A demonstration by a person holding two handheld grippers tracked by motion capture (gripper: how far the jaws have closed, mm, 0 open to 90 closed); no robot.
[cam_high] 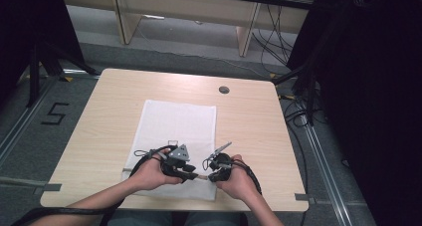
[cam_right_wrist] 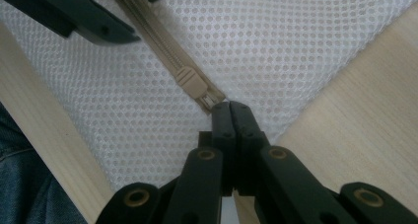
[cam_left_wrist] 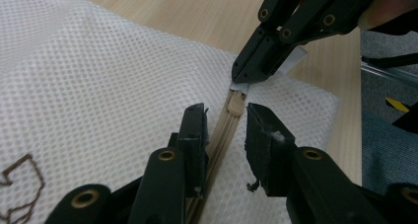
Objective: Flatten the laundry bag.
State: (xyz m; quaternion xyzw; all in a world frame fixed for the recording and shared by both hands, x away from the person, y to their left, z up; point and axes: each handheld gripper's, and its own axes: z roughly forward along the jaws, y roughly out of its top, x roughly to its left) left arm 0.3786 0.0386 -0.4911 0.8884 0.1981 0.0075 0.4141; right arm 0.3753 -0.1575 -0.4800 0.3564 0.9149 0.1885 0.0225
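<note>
Mesh everywhere, basically: a white laundry-type bag [cam_high: 175, 136] made of fine honeycomb net lies flat on the pale wood-grain table [cam_high: 249, 121], filling the lower middle of the high view. Nearest the bottom edge of that view, two hands hold the black grippers side by side over the bag's near edge.

The left gripper [cam_left_wrist: 224, 123] has blocky, matte black jaws with brass-looking rivets. They stand partly apart, one on each side of the beige zipper [cam_left_wrist: 224, 130], and I can't see the pads actually pressing on it. The zipper is a narrow ribbed strip running up the middle of the left gripper view, ending in a small ridged rectangular slider [cam_left_wrist: 237, 103].

The right gripper [cam_right_wrist: 230, 108] is pinched tight, its jaws flush together right at the zipper's end just past the slider, at the bag's corner. In the left gripper view a bit of white fabric tab [cam_left_wrist: 291, 63] sticks out from between them.

Farther up, a round grey grommet [cam_high: 224, 89] sits in the tabletop.
</note>
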